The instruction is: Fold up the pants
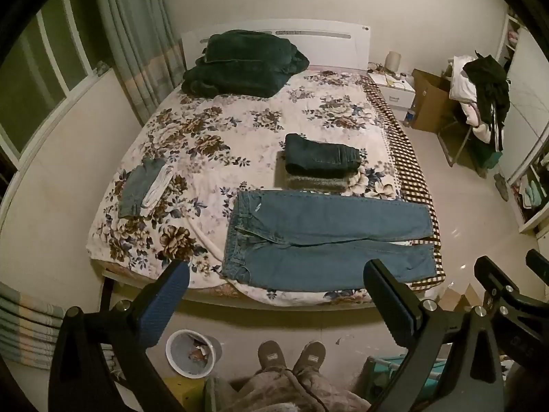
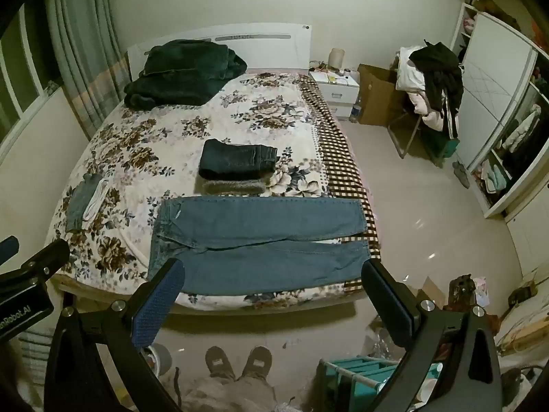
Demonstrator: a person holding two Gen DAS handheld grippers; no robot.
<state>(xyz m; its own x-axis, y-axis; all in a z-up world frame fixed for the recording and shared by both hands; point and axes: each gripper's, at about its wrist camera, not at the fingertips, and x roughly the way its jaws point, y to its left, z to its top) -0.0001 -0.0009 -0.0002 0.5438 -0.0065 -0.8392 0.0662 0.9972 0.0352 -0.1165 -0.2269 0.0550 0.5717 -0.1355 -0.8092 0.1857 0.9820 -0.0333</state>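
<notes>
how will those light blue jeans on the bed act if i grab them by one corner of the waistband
The light blue jeans will probably hang limp: they lie flat and follow the bed. Denim this long likely feels fairly heavy, so the legs would drag. The far hems already reach the bed's edge and may slide off.

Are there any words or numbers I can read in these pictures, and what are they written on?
"nRobot.AI": white letters, start cut off, on the left gripper body at the right wrist view's edge.
Slipper patches: too blurred to read.
Jeans inner label: too small to read.
</notes>
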